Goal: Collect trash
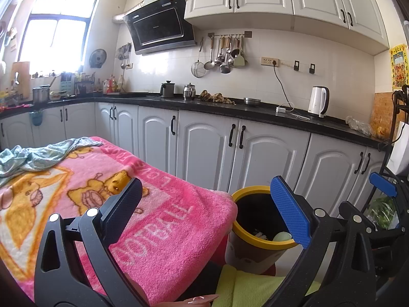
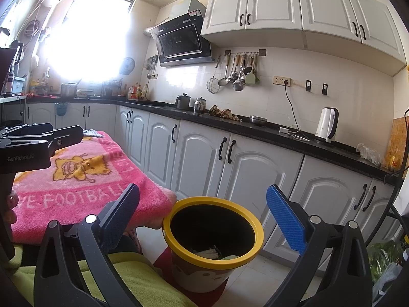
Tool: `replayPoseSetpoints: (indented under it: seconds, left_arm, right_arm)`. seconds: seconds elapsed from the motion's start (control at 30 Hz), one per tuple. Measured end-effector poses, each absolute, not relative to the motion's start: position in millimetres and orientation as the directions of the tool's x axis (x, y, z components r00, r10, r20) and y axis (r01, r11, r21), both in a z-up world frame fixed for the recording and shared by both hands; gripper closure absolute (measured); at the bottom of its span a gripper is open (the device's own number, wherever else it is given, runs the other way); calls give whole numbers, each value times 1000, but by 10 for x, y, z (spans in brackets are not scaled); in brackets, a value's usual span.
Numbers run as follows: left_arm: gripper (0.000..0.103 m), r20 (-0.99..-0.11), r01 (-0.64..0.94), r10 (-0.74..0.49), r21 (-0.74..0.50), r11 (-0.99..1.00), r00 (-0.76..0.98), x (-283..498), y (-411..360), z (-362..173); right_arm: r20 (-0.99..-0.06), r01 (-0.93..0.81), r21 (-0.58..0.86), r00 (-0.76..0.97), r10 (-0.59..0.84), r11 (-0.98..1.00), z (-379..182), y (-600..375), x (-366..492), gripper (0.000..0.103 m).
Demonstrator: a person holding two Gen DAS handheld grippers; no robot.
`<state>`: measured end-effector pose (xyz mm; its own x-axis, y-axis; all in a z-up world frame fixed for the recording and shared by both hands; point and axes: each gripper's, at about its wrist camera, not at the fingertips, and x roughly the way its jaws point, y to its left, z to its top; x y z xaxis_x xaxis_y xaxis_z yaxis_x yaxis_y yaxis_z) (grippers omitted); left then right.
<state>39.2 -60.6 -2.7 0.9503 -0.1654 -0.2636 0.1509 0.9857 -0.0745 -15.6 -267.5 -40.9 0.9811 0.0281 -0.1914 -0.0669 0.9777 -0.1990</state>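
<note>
A: Nearest: right gripper (image 2: 203, 215) and left gripper (image 1: 207, 204), both spread wide, nothing held.

B: Then the pink blanket (image 1: 153, 217), bare of trash. Yellow-rimmed bin (image 2: 213, 232) just beside its corner.

A: Bin holds pale scraps (image 2: 209, 253), probably paper; too dim to tell.

B: Drop looks done. The next move needs fresh trash found; none in view.

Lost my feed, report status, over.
Both tongs open, empty. Yellow-rimmed bin below right tongs, trash inside. Pink blanket beside bin, nothing blocking.
</note>
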Motion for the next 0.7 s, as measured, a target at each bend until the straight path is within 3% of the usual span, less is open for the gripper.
replayPoseSetpoints:
  seconds: [0.7]
  left_arm:
    - [11,-262,149,-163,-74,986,951,393,-605,-27]
  right_arm:
    - [-192,-63,-194,981,25,979,-400,-2669,-157,6]
